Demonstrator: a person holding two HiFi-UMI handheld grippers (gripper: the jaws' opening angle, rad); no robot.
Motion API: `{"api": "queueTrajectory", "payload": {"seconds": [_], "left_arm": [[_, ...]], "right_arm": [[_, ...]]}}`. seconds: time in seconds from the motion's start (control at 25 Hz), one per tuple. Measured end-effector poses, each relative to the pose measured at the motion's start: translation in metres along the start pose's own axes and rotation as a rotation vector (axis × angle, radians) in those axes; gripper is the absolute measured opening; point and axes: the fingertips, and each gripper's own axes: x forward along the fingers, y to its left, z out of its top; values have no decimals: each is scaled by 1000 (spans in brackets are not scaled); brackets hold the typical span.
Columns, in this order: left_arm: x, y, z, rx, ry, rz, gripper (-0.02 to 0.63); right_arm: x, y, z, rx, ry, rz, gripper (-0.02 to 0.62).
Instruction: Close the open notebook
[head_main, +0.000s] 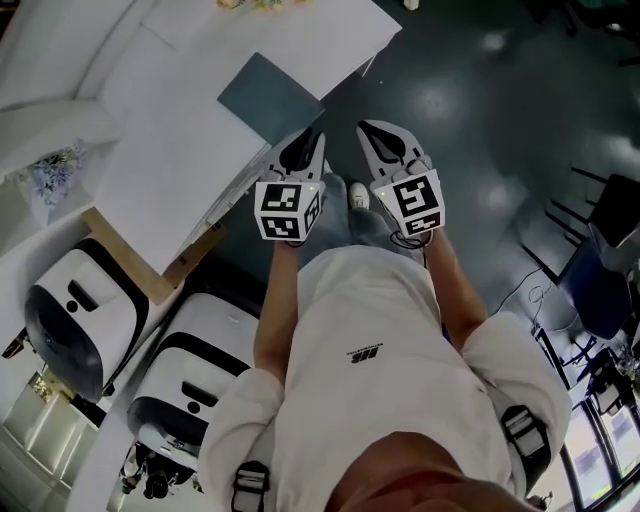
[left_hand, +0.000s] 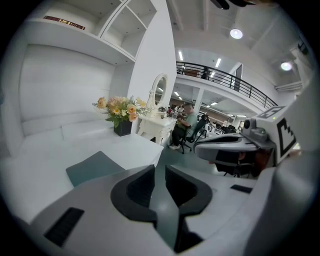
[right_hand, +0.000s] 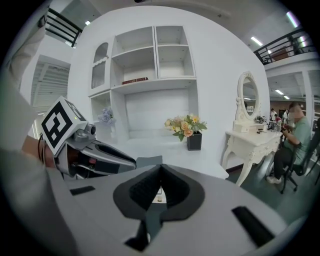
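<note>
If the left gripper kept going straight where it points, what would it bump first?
Probably the near corner of the white table, just ahead of the left gripper, whose jaws are parted and empty. The dark notebook lies left of that line. Depth is unclear, so it might skim over.

No word or number can be read anywhere. The shirt carries a small dark logo on the chest, too small to make out. The left cube and right cube show only black-and-white square markers (patterns, not letters). The spines of the books on the shelf are too small to read.
</note>
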Motion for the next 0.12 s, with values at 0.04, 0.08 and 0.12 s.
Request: {"api": "queueTrajectory", "payload": {"seconds": [0.04,0.08,0.12], "left_arm": [[-4,0,-1,-4,-2,5,0],[-9,1,-3,-9,-4,9,0],[-13,1,-5,-13,-5,13,0]], "right_arm": [[-1,4,0,-2,0,4,-3],[-3,8,0,-3,0,9,-3],[-5,13,0,-3,0,13,-3]]}}
